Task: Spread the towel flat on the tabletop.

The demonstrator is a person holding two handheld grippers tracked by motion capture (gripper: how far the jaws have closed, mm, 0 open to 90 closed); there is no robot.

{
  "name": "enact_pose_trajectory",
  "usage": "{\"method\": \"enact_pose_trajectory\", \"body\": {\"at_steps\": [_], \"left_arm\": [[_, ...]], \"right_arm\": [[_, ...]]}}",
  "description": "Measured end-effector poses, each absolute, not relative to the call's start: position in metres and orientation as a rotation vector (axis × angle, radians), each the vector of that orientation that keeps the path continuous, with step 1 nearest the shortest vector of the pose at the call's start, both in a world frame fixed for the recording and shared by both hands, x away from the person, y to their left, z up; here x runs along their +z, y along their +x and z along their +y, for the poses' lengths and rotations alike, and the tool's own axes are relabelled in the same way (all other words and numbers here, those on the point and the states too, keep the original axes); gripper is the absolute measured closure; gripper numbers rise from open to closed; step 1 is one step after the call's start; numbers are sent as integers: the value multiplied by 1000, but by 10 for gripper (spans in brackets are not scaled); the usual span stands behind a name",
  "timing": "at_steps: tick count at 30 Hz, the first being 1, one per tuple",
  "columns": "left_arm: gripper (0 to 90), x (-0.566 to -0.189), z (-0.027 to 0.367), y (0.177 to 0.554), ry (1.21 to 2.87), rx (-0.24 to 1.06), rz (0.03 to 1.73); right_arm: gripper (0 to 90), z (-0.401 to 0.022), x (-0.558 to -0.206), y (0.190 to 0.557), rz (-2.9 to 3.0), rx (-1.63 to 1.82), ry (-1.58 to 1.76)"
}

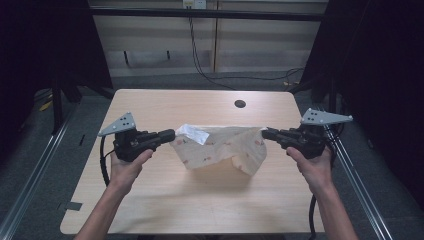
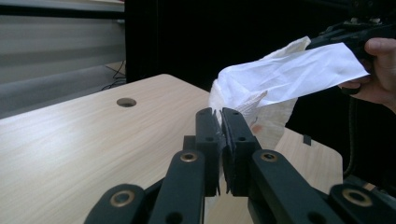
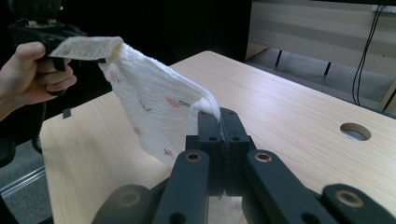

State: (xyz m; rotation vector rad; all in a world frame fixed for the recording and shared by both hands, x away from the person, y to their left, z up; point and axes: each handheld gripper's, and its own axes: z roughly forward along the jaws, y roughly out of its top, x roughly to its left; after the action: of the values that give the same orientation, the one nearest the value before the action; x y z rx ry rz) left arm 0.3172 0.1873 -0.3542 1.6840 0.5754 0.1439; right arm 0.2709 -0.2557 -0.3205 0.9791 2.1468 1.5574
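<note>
A small cream cloth (image 1: pixel 222 147) with a red flower print hangs stretched between my two grippers above the wooden table (image 1: pixel 150 200). My left gripper (image 1: pixel 171 134) is shut on its left corner, where a white care label (image 1: pixel 192 133) sticks out. My right gripper (image 1: pixel 265 133) is shut on the right corner. In the left gripper view the cloth (image 2: pixel 280 74) runs from my closed jaws up to the other hand (image 2: pixel 378 70). In the right gripper view the cloth (image 3: pixel 154 107) sags between my jaws and the far gripper (image 3: pixel 93 58).
A round cable hole (image 1: pixel 240 104) sits near the table's far edge. Dark curtains stand on both sides, metal rails (image 1: pixel 30 185) run along the floor, and cables (image 1: pixel 210 75) trail across the floor behind the table.
</note>
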Motion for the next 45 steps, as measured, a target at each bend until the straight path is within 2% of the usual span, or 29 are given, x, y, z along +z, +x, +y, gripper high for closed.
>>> {"method": "enact_pose_trajectory", "body": {"at_steps": [9, 20, 24, 28, 33, 37, 45], "left_arm": [[864, -323, 190, 307, 1692, 184, 529], [864, -308, 204, 274, 1720, 197, 490], [864, -304, 206, 275, 1737, 187, 510], [864, -320, 196, 295, 1798, 168, 581], [863, -341, 178, 317, 1834, 154, 616], [863, -362, 161, 345, 1879, 139, 659], [862, -392, 155, 372, 1891, 95, 741]], "right_arm": [[891, -256, -293, 257, 2141, 1592, 923], [892, -248, -282, 224, 2186, 1645, 842], [892, -246, -281, 223, 2203, 1651, 834], [892, -246, -299, 240, 2246, 1580, 891], [891, -258, -338, 275, 2290, 1467, 1039], [891, -264, -353, 288, 2297, 1413, 1074], [884, -270, -377, 318, 2349, 1344, 1101]]}}
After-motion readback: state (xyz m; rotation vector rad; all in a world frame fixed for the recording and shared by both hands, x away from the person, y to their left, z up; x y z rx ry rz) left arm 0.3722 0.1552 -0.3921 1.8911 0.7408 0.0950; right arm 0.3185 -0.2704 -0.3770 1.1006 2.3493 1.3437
